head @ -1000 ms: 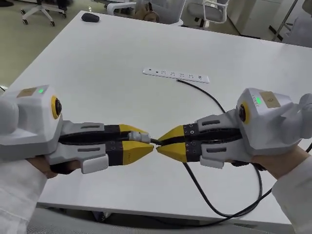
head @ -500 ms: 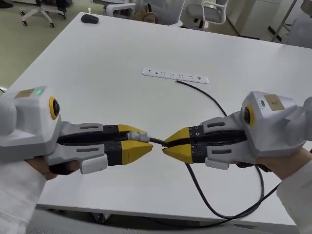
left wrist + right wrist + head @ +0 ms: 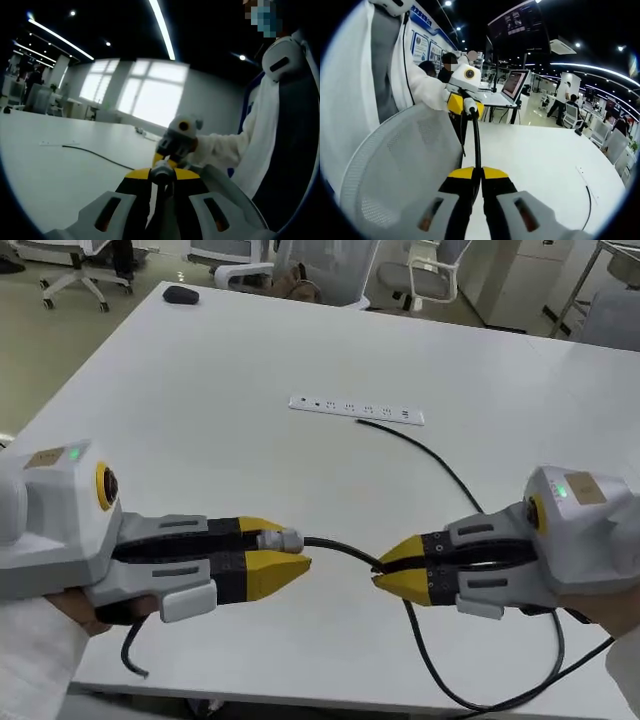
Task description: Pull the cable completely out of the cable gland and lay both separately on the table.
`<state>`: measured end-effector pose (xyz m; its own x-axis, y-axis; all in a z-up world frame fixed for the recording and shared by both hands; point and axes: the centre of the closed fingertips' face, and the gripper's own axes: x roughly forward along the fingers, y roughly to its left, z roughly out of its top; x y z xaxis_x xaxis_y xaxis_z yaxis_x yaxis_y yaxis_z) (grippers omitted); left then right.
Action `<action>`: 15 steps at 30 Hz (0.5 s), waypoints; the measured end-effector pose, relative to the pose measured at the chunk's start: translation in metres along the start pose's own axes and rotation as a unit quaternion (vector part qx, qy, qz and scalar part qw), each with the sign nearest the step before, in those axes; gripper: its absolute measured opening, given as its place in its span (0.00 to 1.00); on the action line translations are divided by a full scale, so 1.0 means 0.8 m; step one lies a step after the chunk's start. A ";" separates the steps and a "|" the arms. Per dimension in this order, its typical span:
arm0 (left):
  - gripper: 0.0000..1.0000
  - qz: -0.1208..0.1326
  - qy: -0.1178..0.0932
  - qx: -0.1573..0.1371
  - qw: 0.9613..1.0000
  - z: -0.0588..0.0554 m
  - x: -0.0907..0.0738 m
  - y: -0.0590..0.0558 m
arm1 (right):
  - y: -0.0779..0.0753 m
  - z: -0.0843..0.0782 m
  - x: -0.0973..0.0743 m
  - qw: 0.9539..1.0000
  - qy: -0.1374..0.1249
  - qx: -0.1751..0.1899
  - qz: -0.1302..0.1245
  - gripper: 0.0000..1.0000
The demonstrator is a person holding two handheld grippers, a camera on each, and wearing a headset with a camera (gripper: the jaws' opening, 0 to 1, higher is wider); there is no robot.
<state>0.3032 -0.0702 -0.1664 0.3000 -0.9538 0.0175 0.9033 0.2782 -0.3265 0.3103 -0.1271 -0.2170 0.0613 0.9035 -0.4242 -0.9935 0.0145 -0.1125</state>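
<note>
Gripping cable gland (image 3: pixel 281 538) and cable (image 3: pixel 340 549) above the white desk (image 3: pixel 200 380).
Clamped: left claw (image 3: pixel 303 552) on the cable gland, right claw (image 3: pixel 380 575) on the cable; a short black span ran between them.

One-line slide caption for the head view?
Left gripper holds the cable gland; right gripper grips the black cable running from it, above a white table.
</note>
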 end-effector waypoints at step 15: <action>0.17 0.001 -0.001 -0.001 1.000 0.001 0.000 0.001 | -0.013 -0.029 -0.012 1.000 0.027 0.012 -0.007 0.03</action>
<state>0.3039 -0.0701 -0.1660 0.3028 -0.9528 0.0191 0.9021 0.2801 -0.3283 0.3223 -0.1460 -0.2322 0.0805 0.8787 -0.4706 -0.9944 0.0382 -0.0988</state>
